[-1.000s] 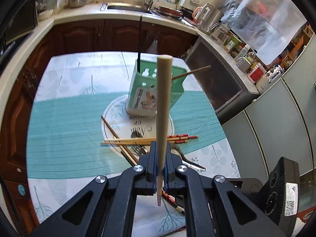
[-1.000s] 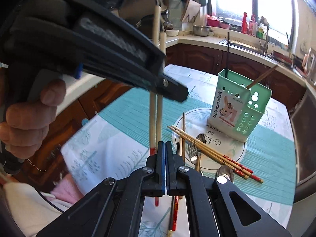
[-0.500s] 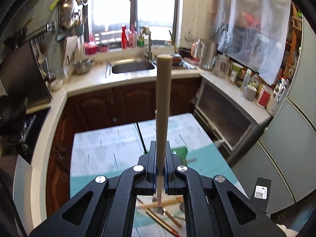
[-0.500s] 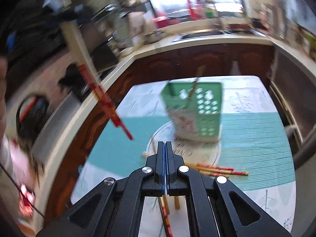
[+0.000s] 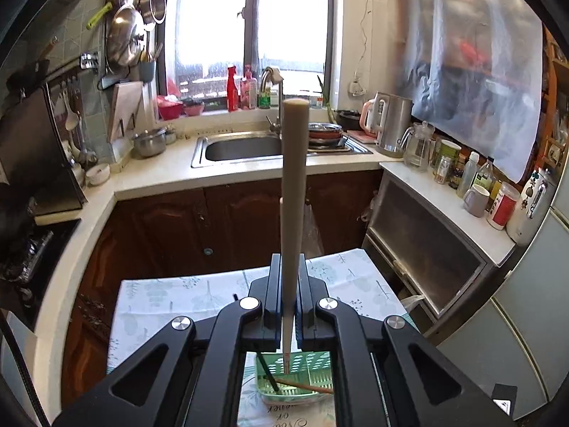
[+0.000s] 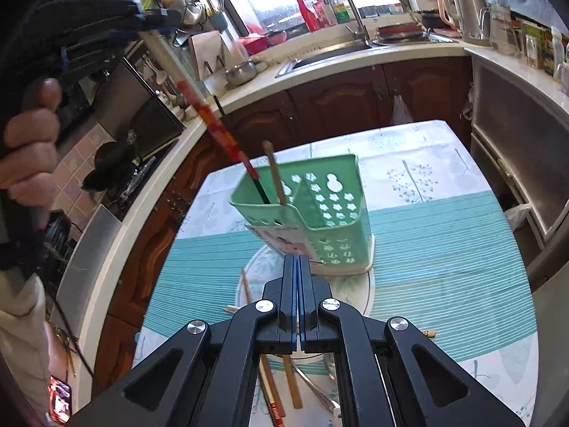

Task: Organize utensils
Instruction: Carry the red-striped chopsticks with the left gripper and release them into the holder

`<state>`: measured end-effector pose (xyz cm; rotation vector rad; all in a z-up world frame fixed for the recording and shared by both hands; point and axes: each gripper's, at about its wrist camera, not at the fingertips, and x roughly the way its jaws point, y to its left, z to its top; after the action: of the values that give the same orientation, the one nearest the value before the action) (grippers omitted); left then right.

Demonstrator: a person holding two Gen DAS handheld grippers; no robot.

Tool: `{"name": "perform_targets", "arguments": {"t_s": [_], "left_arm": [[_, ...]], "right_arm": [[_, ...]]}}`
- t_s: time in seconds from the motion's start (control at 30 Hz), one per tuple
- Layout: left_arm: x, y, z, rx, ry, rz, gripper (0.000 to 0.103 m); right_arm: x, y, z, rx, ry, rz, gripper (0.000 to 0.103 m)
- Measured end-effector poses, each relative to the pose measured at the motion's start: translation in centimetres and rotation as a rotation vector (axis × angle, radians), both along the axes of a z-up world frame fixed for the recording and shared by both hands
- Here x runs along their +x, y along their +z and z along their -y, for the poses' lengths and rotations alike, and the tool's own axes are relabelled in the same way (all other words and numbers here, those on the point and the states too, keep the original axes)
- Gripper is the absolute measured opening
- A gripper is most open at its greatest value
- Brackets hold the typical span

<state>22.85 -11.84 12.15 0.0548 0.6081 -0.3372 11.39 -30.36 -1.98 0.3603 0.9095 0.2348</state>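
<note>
At the far left of the right wrist view, a person's hand (image 6: 30, 142) grips the handle of the left gripper (image 5: 287, 306), whose jaws are clamped on a pale chopstick (image 5: 292, 213). In the left wrist view that chopstick stands up between the pads, its thick end high against the window and its thin tip pointing down over the green utensil holder (image 5: 302, 370) directly below. From the right wrist view its red-patterned lower end (image 6: 213, 124) slants down towards the holder's left compartment (whether the tip is already inside the rim I cannot tell).

The green utensil holder (image 6: 320, 220) stands upright on a round white plate (image 6: 366, 284) in the middle of the table (image 6: 444, 242), on a teal striped mat. A dark stick (image 6: 261, 192) and a brown wooden chopstick (image 6: 275, 174) lean in its left compartment.

Nearer, more loose chopsticks (image 6: 291, 380) and metal cutlery (image 6: 313, 388) lie on the table, partly hidden under the right gripper (image 6: 298, 302). Its jaws are pressed fully together with nothing between them, hanging over the near edge of the plate.
</note>
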Motion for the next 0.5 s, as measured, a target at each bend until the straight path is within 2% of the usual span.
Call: {"name": "perform_targets", "arguments": {"t_s": [0.2,0.33,0.37,0.4,0.47,0.5], "left_arm": [[1.4,-6.2,0.4,0.021,-0.021,-0.03,0.003],[2.1,-9.7,0.4,0.055,-0.022,-0.088,0.006],[2.2,-10.2,0.4,0.065,-0.026,-0.108,0.017],[2.3,-10.7,0.3,0.073,-0.029,-0.132,0.035],[2.0,-11.0,0.2,0.069,-0.026,-0.142,0.048],[1.8,-10.9,0.0,0.063,-0.026,-0.139,0.049]], "right_arm": [[1.0,-3.2,0.0,0.009,-0.009,-0.036,0.0],[1.7,-4.5,0.0,0.002,-0.001,-0.054,0.001],[1.9,-4.7,-0.2,0.002,0.003,-0.058,0.002],[2.0,-5.0,-0.3,0.002,0.006,-0.062,0.002],[2.2,-5.3,-0.4,0.001,0.006,-0.064,0.003],[2.3,-5.5,-0.5,-0.001,0.007,-0.065,0.003]]}}
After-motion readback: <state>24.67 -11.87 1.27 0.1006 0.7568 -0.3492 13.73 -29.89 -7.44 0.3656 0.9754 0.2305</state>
